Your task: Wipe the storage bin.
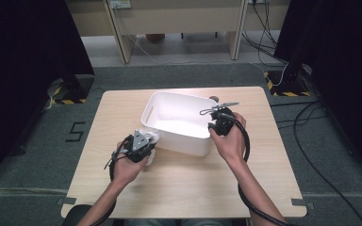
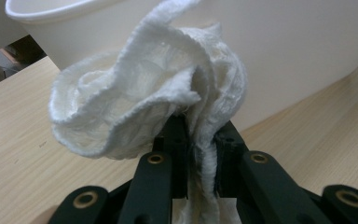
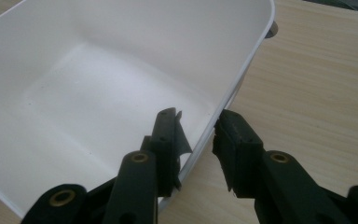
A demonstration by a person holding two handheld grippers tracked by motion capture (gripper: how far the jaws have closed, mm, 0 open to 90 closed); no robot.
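Note:
A crumpled white cloth (image 2: pixel 144 102) bulges out above my left gripper (image 2: pixel 200 130), whose jaws are shut on a fold of it. From above, that gripper (image 1: pixel 149 142) and the cloth (image 1: pixel 153 136) sit just off the near left corner of a white plastic bin (image 1: pixel 184 143) on the table. The cloth touches the bin's outer wall (image 2: pixel 298 46). My right gripper (image 3: pixel 198 126) straddles the rim of the bin (image 3: pixel 121 70) at its near right corner. One jaw is inside, the other outside, and both are closed against the rim. The bin looks empty. In the high view the right gripper (image 1: pixel 213 127) points left.
The bin stands mid-table on a light wooden top (image 1: pixel 184 188). A small dark round thing (image 1: pixel 213 98) lies just behind the bin's far right corner. Cables (image 1: pixel 311 155) run over the grey floor to the right, and dark stands flank the table.

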